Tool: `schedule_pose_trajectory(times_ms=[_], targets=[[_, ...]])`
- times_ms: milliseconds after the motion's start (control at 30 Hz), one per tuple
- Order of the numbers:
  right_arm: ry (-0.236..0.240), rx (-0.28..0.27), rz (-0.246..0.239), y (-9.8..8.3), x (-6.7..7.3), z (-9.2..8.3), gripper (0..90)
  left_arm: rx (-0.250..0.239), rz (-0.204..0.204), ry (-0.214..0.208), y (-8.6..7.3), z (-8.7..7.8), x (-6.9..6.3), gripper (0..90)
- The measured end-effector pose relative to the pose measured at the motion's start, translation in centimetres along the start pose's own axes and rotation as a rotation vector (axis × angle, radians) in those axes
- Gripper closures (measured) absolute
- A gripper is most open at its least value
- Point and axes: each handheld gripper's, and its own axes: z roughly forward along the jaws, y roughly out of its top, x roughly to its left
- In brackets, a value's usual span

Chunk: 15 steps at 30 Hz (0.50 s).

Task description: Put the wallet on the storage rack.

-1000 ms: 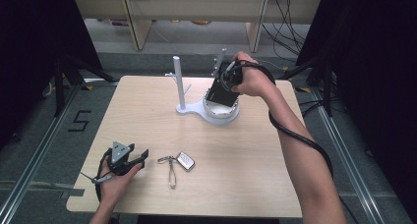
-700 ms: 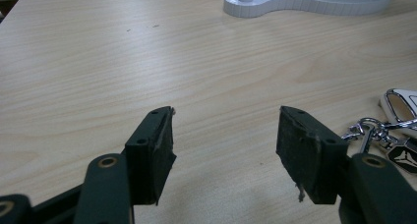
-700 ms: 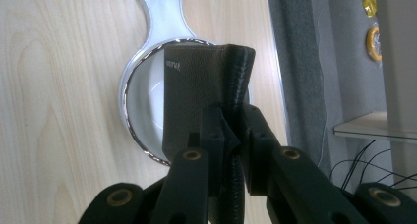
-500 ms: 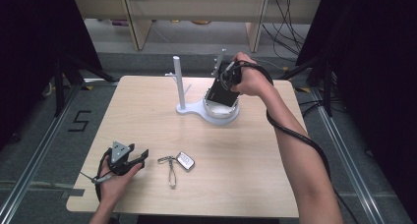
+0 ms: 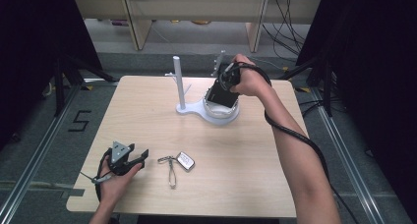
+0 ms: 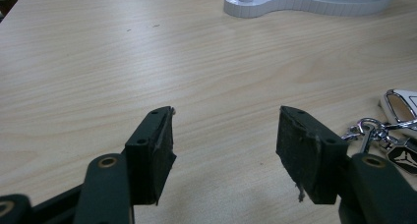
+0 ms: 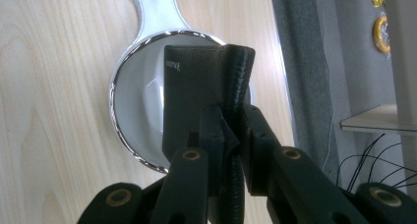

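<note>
Change: the right gripper has tipped and eased a touch lower over the dish since a second ago, the black wallet now angling down into the bowl; the left hand has not budged.
Table: pale wood, big and mostly bare, dark floor all round.
Stand: white base at the far middle, post on its left, round dish on its right.
Black wallet: hanging over the dish, lower end at or just inside the rim; I can't tell whether it touches the bottom.
Right gripper: jaws clamped narrow on the wallet's thick ribbed edge, pointing down.
Left gripper: resting near left on the table, jaws spread wide, nothing between them.
Keys: key fob and ring lying flat just right of the left gripper, untouched.
Reading: wallet nearly home in the dish, I'd say; letting go looks like the next call, then the keys.
</note>
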Motion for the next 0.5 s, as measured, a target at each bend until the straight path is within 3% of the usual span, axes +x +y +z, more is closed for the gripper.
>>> schedule_pose_trajectory(times_ms=[33,100,133,167,200,267,367,467,500], targets=[[-0.015,-0.022,-0.045,0.0,-0.3,0.3,82.4,0.001,0.001,0.0,0.0,0.0,0.0,38.4],[-0.001,-0.006,-0.002,0.0,0.0,0.4,82.3,0.003,0.003,0.0,0.0,0.0,0.0,38.4],[-0.012,-0.019,-0.034,0.0,-0.2,0.5,82.3,0.0,0.001,0.0,0.0,0.0,0.0,38.4],[0.001,-0.008,-0.018,0.0,0.0,0.7,82.2,0.0,0.0,0.0,0.0,0.0,0.0,38.4],[-0.004,-0.019,-0.047,0.0,-0.2,0.8,82.1,0.0,0.0,0.0,0.0,0.0,0.0,38.4],[0.015,0.006,-0.009,0.0,0.1,1.0,82.0,0.002,0.003,-0.001,0.0,0.0,0.0,38.4],[0.016,-0.01,-0.049,-0.1,-0.1,1.5,81.7,0.002,0.004,-0.001,0.0,0.0,0.0,38.4],[0.044,0.017,0.002,-0.1,0.2,1.5,81.3,0.002,0.005,-0.001,0.0,0.0,0.0,38.4],[0.044,0.013,-0.004,-0.1,0.2,1.6,81.2,0.001,0.003,-0.001,0.0,0.0,0.0,38.4]])
